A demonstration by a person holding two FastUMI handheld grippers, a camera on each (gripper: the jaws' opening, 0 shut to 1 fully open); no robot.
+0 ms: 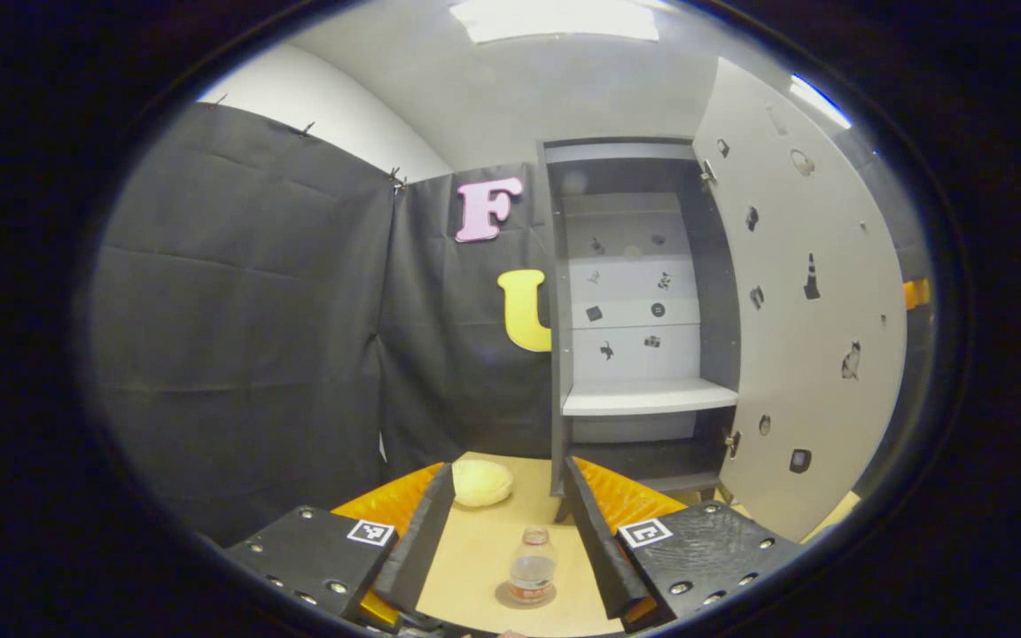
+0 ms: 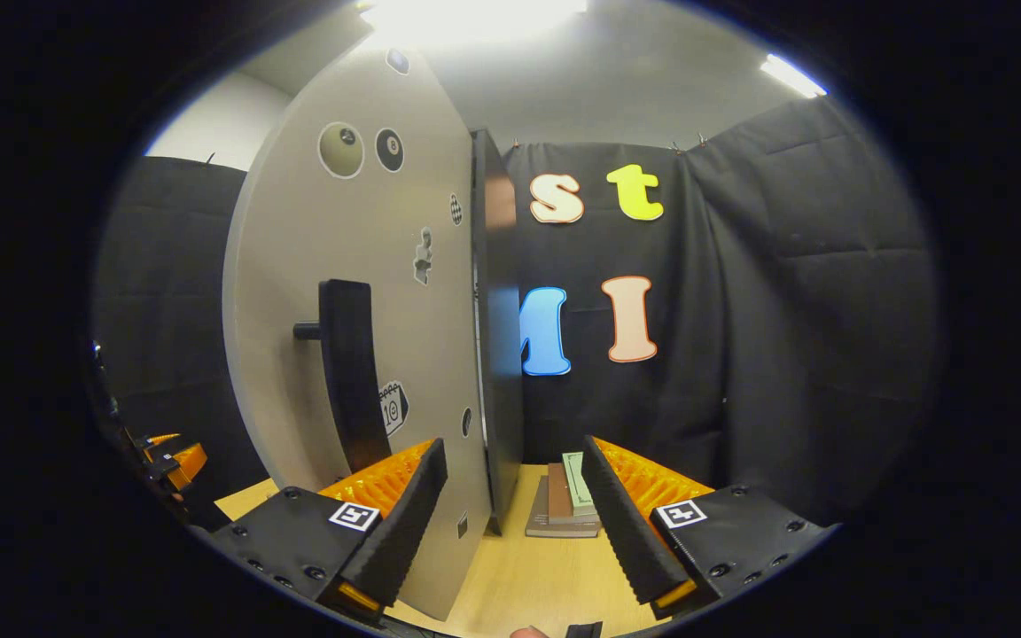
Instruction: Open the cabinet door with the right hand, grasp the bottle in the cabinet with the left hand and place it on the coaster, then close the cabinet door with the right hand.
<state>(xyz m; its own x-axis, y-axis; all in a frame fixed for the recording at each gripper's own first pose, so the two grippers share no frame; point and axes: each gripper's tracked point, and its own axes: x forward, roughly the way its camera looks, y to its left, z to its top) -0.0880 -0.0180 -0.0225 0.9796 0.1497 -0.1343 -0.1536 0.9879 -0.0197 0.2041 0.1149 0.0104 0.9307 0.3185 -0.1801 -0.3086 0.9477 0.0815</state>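
Left gripper [image 1: 510, 545], seen in the left gripper view, stands wide open and holds nothing; between its spread fingers, farther off, the small clear plastic bottle with a pale cap and a reddish label band [image 1: 532, 567] stands upright on the round grey coaster [image 1: 503, 598], which lies on the light wooden counter [image 1: 475, 549]. Neither finger touches the bottle. A pale yellow rounded object [image 1: 481, 483] lies farther back on the counter, near the foot of the grey cabinet [image 1: 557, 354]. The cabinet interior is exposed, with a bare white shelf [image 1: 648, 397] and no bottle on it. The pale grey cabinet door dotted with small stickers [image 1: 794, 354] is swung fully out to the right.

Right gripper [image 2: 510, 523], seen in the right gripper view, is likewise wide open and empty. The door's lower edge runs between its fingers, but neither finger presses on the panel. The upright black bar handle [image 2: 346, 372] is on the door face, to the left of the gripper and apart from it. A short stack of books [image 2: 564, 505] lies flat on the counter beyond the door's edge.

Progress, as judged from this arrangement: door opened, bottle taken out and set on the coaster, release complete. What is left is the last step, closing the door with the right gripper, which appears positioned beside the door for that purpose.
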